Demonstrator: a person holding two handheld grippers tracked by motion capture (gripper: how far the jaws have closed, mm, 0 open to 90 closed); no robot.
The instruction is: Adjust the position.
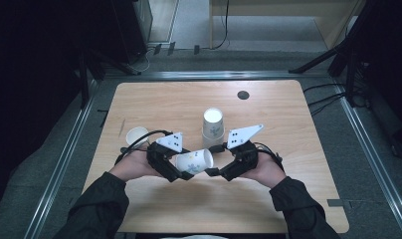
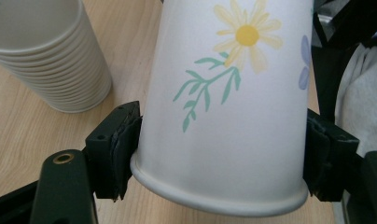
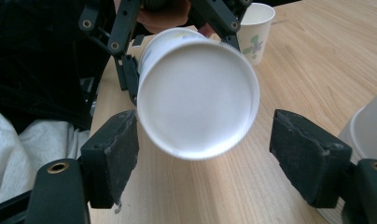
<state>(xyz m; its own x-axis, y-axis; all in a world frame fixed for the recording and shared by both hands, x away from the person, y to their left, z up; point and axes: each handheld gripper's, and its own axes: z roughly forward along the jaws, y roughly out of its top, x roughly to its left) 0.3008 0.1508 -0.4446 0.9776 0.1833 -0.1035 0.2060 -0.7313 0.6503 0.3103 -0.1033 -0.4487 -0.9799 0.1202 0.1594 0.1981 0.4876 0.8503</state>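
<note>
A white paper cup (image 1: pixel 194 161) printed with a yellow daisy lies on its side just above the table, between my two hands. My left gripper (image 1: pixel 181 169) is shut on it; in the left gripper view both pads squeeze the cup (image 2: pixel 224 107) close to its rolled rim, at my left gripper (image 2: pixel 219 149). My right gripper (image 1: pixel 216 164) faces it from the right. In the right gripper view the cup's flat bottom (image 3: pixel 196 107) sits between the open jaws of my right gripper (image 3: pixel 219 154), with a clear gap on the right-hand side.
A stack of upside-down paper cups (image 1: pixel 212 124) stands behind the hands, near mid-table. A single upright cup (image 1: pixel 136 135) is at the left, behind my left hand. A black round plug (image 1: pixel 243 94) sits in the wooden table (image 1: pixel 288 129) at the back.
</note>
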